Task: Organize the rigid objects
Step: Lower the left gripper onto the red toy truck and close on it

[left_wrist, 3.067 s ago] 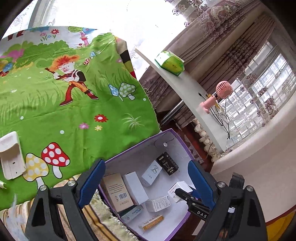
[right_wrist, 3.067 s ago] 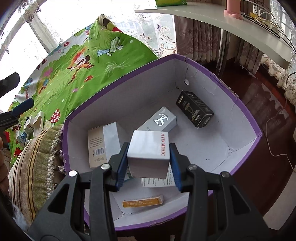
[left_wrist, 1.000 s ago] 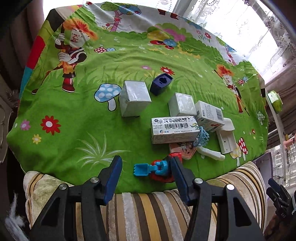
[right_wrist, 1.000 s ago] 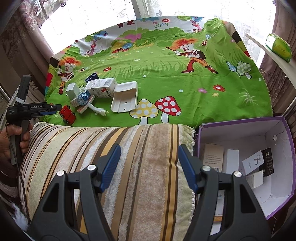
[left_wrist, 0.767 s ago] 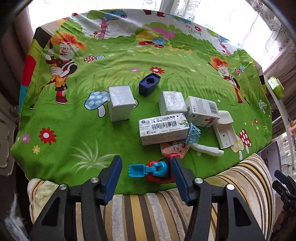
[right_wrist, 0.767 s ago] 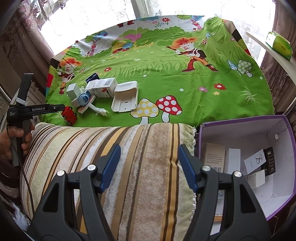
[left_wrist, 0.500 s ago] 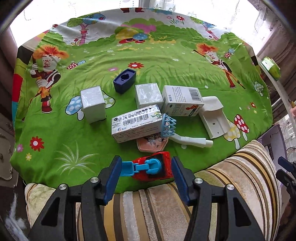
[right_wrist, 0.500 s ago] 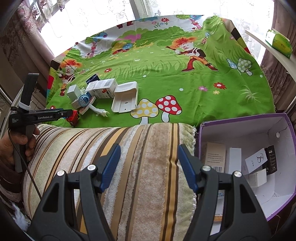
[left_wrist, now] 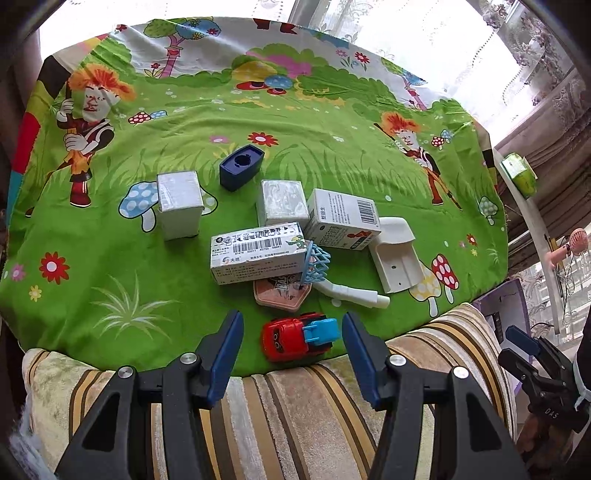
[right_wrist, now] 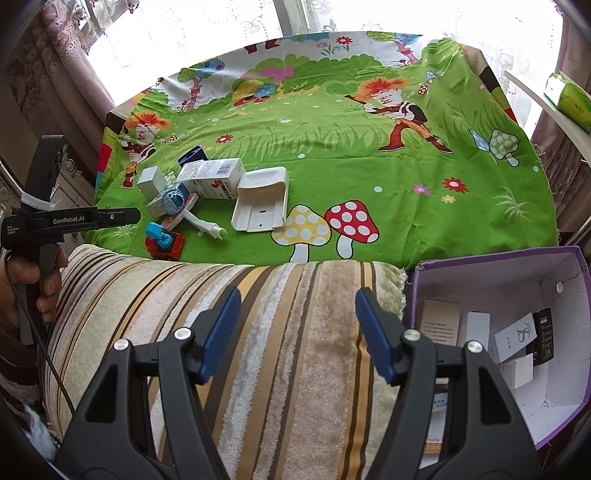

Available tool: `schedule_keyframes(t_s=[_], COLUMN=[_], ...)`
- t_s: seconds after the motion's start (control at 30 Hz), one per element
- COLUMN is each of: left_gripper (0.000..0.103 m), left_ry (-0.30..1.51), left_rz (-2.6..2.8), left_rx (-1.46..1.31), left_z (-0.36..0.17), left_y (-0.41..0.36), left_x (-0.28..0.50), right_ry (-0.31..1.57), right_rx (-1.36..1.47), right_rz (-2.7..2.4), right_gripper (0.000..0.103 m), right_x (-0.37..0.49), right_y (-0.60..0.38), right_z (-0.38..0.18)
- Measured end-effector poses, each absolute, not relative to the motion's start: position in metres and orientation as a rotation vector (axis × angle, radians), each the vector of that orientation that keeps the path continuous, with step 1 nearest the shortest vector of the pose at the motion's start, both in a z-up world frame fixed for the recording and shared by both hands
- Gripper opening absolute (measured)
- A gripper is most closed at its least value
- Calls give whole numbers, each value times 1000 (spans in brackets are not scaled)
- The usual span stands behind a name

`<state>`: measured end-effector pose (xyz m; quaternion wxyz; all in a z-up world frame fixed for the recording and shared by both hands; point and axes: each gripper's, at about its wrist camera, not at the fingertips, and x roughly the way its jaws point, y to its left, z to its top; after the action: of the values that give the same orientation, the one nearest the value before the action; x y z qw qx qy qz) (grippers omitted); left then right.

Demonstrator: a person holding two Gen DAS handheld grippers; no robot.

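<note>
Green sheet (left_wrist: pixel 314 155): toy car (left_wrist: pixel 299 336) crosswise between jaws.

Daylight floods through blown-out windows (right_wrist: pixel 369 14) behind the scene; colours stay bright and sharp, shadows soft, while fisheye bending and dark vignetting crowd both views' edges.

1. Toy car (left_wrist: pixel 299 340) lies on the bedsheet (left_wrist: pixel 332 147) at its near edge, between the left claw (left_wrist: pixel 291 354) fingers
2. Cartons and a basketball hoop toy (left_wrist: pixel 332 273) cluster behind the car
3. Storage box (right_wrist: pixel 517 280) right of the striped cushion (right_wrist: pixel 258 314) holds small cartons
</note>
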<state>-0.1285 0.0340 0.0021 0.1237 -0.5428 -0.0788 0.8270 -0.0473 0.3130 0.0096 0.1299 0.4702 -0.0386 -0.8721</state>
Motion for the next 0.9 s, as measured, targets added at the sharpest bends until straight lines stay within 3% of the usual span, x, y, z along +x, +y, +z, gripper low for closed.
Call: schedule_keyframes(t_s=[0.1, 0.5, 0.8, 0.9], left_gripper=[57, 56, 57, 70], left_ry=[-165, 392, 50, -88], left_rz=[2402, 2362, 2314, 2291], left_rx=[-1572, -1548, -1664, -1693], left_z=[3, -13, -23, -26], left_y=[47, 104, 67, 62], left_x=[-127, -117, -131, -135], right_ry=[-96, -114, -104, -95], right_rx=[1357, 1357, 1352, 1348], right_rz=[-2522, -2503, -2488, -2487], right_gripper=[68, 68, 68, 68], right_x=[-50, -49, -52, -54], right_y=[304, 301, 297, 293], right_z=[11, 8, 8, 8])
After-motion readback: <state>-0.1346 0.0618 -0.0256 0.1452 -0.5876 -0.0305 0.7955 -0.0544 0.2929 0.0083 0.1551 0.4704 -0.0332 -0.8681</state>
